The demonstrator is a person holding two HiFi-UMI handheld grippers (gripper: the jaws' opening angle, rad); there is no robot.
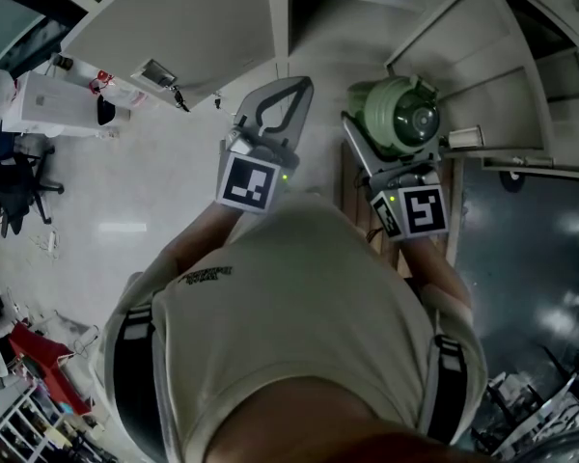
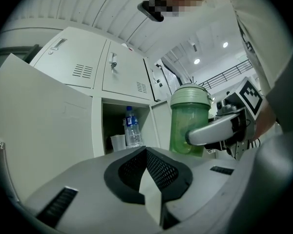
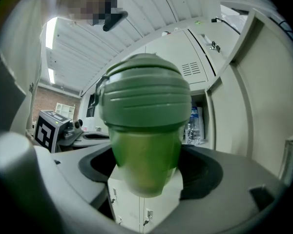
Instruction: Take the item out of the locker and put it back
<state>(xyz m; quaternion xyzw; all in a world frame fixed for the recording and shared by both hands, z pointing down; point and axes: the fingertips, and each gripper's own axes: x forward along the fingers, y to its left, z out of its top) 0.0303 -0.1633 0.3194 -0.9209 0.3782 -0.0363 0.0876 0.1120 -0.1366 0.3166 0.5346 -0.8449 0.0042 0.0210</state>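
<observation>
Head view: of two grippers, the left hand-held gripper (image 1: 288,93) had its jaws pressed together on nothing. The right hand-held gripper (image 1: 402,133) pinched one green shaker bottle (image 1: 407,109), just outside the locker (image 1: 492,85).

Left gripper view: one water bottle (image 2: 132,128) and one plastic cup (image 2: 118,142) stood in the compartment beyond its jaws, with the shaker to their right.

Right gripper view: the shaker sat gripped between both jaws.

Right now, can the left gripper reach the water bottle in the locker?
Probably yes. The door stands open and nothing lies between the left gripper and the bottle, which stands beside a cup. Its fingers are shut, so they'd have to open first.
</observation>
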